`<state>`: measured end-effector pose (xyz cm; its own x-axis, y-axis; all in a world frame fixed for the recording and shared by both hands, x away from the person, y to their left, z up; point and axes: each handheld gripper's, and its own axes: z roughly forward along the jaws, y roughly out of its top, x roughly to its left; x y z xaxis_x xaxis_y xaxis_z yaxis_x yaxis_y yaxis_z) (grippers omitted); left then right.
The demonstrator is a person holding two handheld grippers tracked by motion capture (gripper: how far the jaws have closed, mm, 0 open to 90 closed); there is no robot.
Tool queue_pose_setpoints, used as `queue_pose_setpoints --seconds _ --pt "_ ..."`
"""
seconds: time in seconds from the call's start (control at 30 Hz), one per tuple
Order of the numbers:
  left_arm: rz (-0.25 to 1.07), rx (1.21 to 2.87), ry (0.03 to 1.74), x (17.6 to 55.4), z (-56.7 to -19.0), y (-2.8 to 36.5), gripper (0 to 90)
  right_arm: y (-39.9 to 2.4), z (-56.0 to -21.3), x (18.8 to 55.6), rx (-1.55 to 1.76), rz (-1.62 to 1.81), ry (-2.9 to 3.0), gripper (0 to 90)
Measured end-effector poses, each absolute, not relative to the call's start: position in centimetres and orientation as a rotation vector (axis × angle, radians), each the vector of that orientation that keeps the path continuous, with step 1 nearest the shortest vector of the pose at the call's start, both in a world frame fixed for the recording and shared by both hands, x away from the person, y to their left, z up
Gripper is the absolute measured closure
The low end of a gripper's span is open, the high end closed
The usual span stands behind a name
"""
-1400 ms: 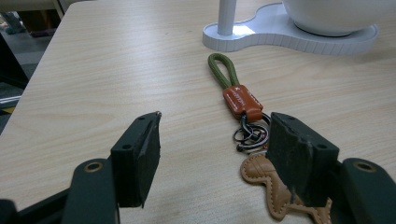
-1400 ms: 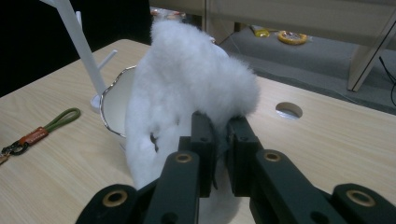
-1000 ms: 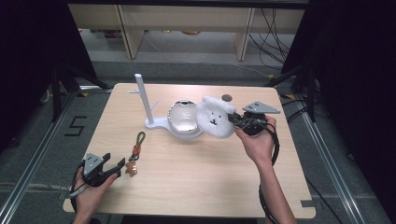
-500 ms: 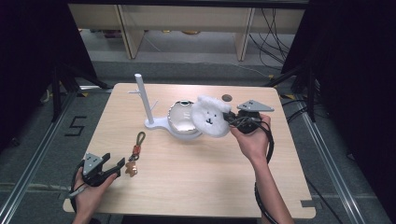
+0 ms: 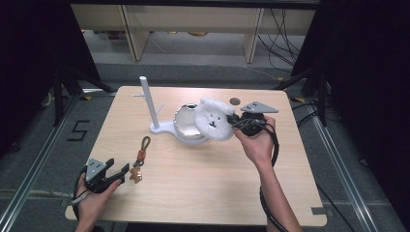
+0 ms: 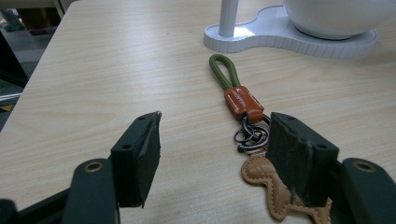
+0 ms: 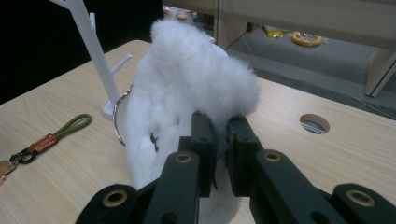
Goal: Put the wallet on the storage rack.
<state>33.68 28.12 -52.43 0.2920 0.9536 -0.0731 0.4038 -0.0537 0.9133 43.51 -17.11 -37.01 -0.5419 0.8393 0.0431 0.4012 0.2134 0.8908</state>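
Biggest first: the desk (image 5: 203, 188), pale wood, with a hole near its far edge. On it the white stand (image 5: 159, 126), a tall post with pegs and a bowl on its base. The plush (image 5: 213, 121), a fluffy white face charm with a metal ring, hangs in the air right beside that bowl, pinched by the right tool (image 7: 219, 140), whose jaws are clamped tight on a bit of fur. That's a thin grip on soft stuff, so I'd say it could slide out and drop into the bowl, or the ring could miss a peg. A swing could knock the light stand over too. Down at the near left, the left tool (image 6: 212, 149) rests wide open and holds nothing, straddling the keyring (image 6: 243, 116), which lies flat on the desk, and a careless nudge would drag it off
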Motion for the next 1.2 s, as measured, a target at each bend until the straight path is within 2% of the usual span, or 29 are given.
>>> queue_pose_setpoints --seconds 1.2 --pt "0.738 1.627 1.264 33.7 -52.4 28.1 34.0 -14.6 -37.4 45.2 1.114 1.283 2.088 83.9"
